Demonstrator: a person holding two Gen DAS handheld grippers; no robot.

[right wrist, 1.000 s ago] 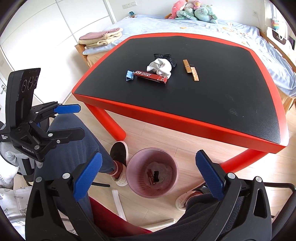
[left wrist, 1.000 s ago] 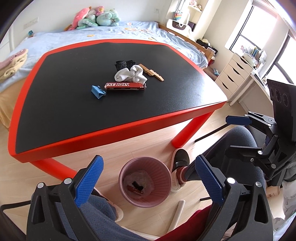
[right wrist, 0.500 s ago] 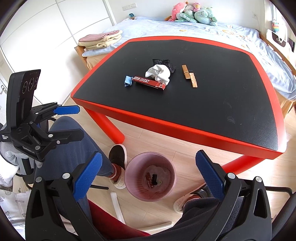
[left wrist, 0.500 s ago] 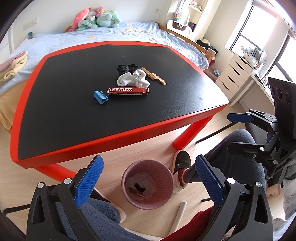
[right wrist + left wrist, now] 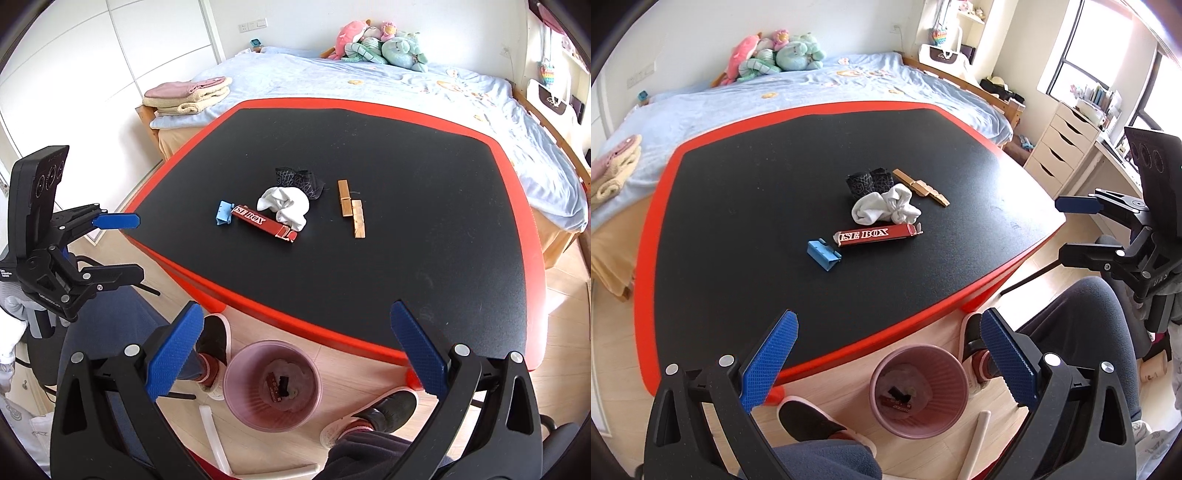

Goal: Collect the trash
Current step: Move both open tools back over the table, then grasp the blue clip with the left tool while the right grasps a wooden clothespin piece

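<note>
Here the left gripper and right gripper both gape wide, holding nothing, above the pink wastebasket on the floor. On the red-rimmed black table a red carton reads "SE BOX", touching a crumpled white cloth and a blue wrapper.

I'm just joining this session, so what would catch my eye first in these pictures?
The big black table with its red rim fills the view, with a small cluster of litter mid-top: a red box, a white cloth wad and a blue scrap. Below the near edge, a pink trash bin stands on the floor, and both grippers are open.
</note>
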